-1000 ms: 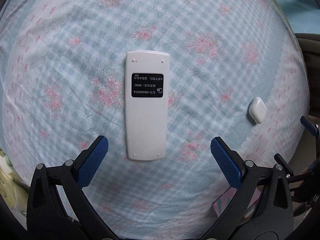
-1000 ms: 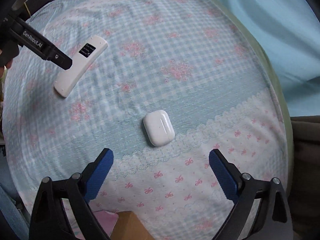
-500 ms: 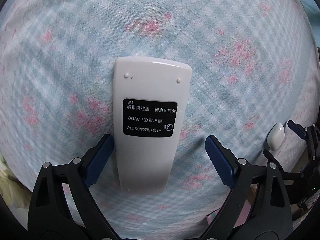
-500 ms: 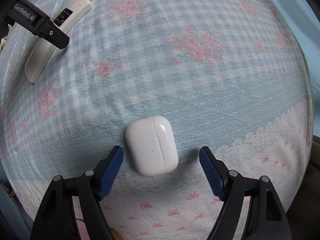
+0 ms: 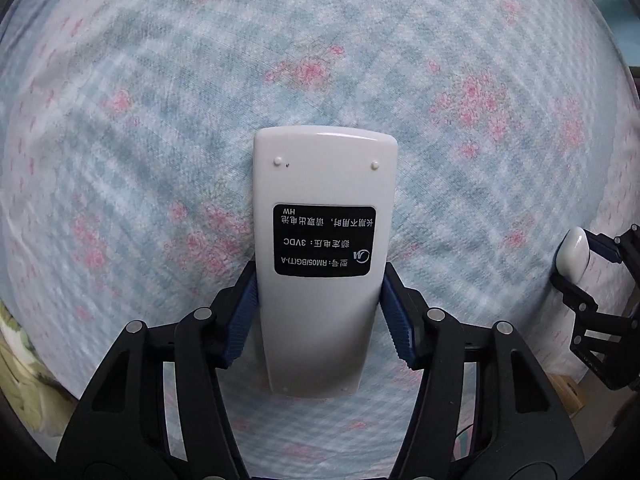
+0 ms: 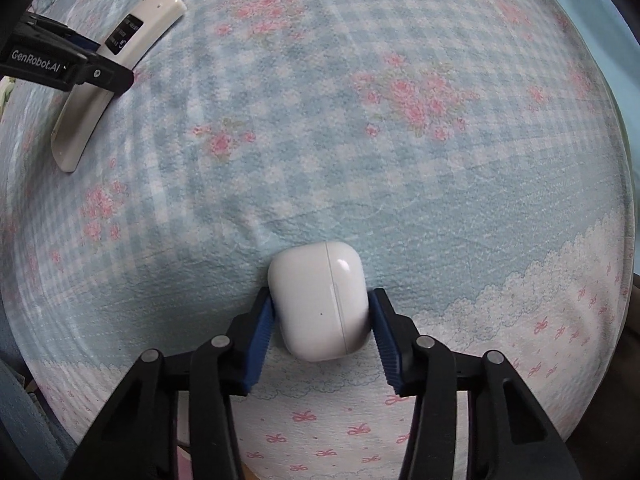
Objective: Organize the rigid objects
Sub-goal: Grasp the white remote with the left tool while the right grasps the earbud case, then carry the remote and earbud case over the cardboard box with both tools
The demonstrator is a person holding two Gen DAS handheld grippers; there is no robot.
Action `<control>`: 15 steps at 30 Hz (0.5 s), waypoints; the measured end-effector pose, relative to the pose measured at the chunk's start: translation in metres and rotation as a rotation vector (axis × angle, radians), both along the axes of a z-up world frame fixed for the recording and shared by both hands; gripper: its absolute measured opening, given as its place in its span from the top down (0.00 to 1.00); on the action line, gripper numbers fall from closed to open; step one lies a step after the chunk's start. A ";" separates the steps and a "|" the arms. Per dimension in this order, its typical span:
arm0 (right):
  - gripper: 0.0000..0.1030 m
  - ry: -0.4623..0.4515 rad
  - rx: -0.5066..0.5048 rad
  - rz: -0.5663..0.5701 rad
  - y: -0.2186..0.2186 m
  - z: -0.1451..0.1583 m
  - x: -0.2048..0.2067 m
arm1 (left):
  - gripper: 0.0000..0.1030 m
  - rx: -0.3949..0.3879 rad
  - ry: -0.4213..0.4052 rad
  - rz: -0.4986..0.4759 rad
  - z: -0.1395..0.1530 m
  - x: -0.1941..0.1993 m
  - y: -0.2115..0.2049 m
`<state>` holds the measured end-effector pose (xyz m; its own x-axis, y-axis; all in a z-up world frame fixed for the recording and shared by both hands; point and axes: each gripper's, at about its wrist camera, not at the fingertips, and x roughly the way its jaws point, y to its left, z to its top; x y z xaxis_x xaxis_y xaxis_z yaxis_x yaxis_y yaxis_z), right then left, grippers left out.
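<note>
Underneath everything lies a blue-checked blanket (image 6: pixel 360 128) with pink flowers and a lace-printed border, seemingly spread over a bed. The left claw (image 5: pixel 322 316) is clamped on the white remote (image 5: pixel 324 240), which lies label-up on the fabric. Well apart from it, the right claw (image 6: pixel 320 328) is clamped on the white earbud case (image 6: pixel 320 304), also on the blanket.

Black left claw (image 5: pixel 320 312), ribbed blue pads (image 5: pixel 240 320), silver screws, white "GenRobot.AI" lettering
</note>
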<state>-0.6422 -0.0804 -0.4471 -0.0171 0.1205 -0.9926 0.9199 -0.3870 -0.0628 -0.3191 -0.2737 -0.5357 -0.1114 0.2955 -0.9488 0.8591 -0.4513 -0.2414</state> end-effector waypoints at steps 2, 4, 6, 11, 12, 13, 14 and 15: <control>0.57 -0.001 -0.001 -0.005 0.000 0.001 -0.002 | 0.47 0.003 0.003 -0.004 0.002 -0.002 0.002; 0.57 0.001 0.000 -0.014 0.000 0.003 -0.004 | 0.47 -0.001 0.008 -0.009 0.006 -0.003 0.003; 0.58 0.003 -0.003 -0.024 -0.001 0.005 -0.006 | 0.47 -0.006 0.011 -0.006 0.011 -0.005 0.003; 0.58 -0.004 -0.032 -0.055 -0.003 0.019 -0.013 | 0.47 -0.011 0.028 -0.003 0.027 -0.008 0.002; 0.58 -0.011 -0.040 -0.067 -0.003 0.022 -0.015 | 0.47 -0.014 0.034 -0.001 0.032 -0.009 0.002; 0.58 -0.015 -0.049 -0.077 -0.003 0.025 -0.018 | 0.47 -0.017 0.037 -0.001 0.036 -0.010 0.002; 0.58 -0.017 -0.057 -0.087 -0.003 0.029 -0.020 | 0.47 -0.020 0.040 -0.002 0.041 -0.011 0.002; 0.58 -0.020 -0.068 -0.100 -0.003 0.034 -0.022 | 0.47 -0.021 0.041 0.008 0.046 -0.012 0.003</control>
